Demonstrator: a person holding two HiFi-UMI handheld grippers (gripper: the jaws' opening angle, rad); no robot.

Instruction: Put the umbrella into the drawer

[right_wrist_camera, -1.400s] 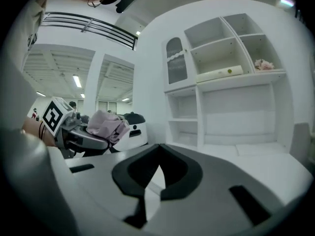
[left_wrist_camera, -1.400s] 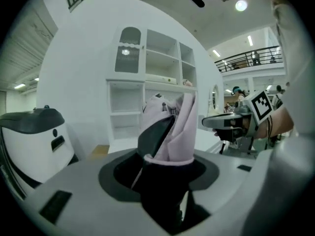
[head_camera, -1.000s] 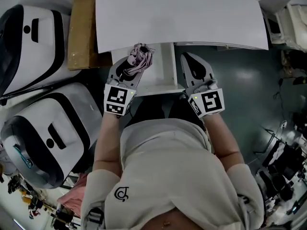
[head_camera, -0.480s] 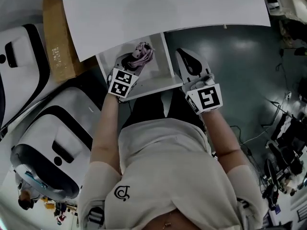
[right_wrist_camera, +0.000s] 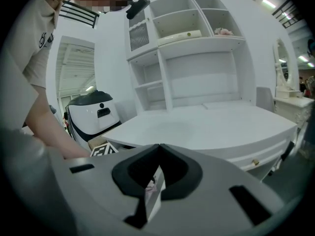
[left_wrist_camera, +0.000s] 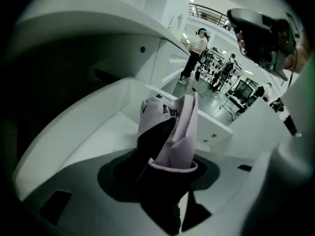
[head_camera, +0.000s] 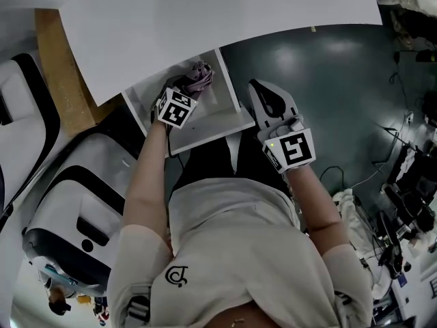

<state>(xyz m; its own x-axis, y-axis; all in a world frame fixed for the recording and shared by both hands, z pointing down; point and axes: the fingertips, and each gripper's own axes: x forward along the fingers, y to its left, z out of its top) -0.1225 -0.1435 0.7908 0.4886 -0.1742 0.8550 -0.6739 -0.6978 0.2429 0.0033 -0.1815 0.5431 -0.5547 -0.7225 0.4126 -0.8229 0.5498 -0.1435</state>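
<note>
Nearly done, I judge: the folded umbrella is down in the open drawer but not yet released, so letting go remains, and perhaps closing the drawer. Just right of the drawer, the right gripper has its jaws together on nothing. Inside the drawer, the left gripper clamps the umbrella's dark end. The desk top overhangs the drawer's far end.

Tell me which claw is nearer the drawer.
Left. The left claw holds the umbrella over the open drawer; the right claw hangs just outside its right side.
</note>
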